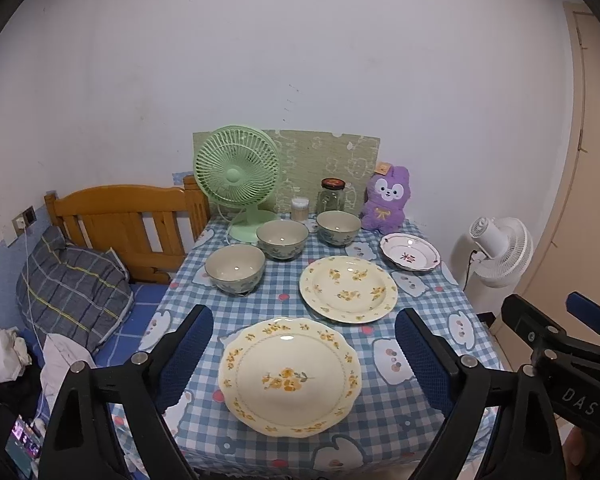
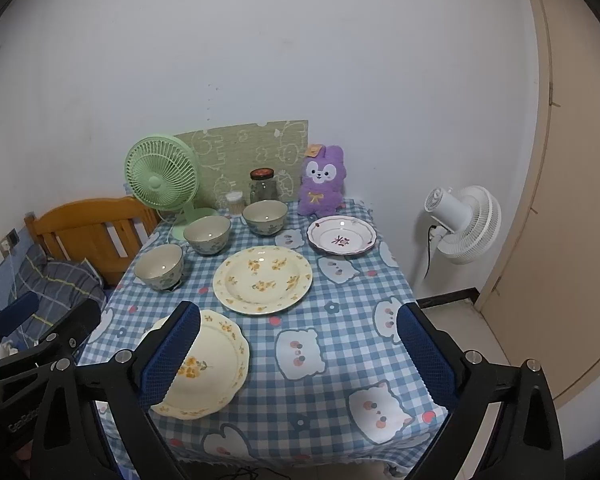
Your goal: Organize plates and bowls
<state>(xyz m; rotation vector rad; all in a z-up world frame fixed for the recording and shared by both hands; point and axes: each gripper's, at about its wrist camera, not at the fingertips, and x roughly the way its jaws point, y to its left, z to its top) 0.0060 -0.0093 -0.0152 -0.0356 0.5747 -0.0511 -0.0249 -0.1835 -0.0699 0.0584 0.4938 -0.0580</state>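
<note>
On the blue checked tablecloth lie a scalloped cream plate with yellow flowers near the front edge, a round cream floral plate behind it, and a small white plate with a red motif at the back right. Three floral bowls stand in a diagonal row: front left, middle, back. My left gripper hovers open above the scalloped plate. My right gripper hangs open over the cloth, right of that plate.
A green desk fan, a glass jar with a dark lid, a small container of cotton swabs and a purple plush toy line the table's back edge. A wooden bed frame stands to the left, a white floor fan to the right.
</note>
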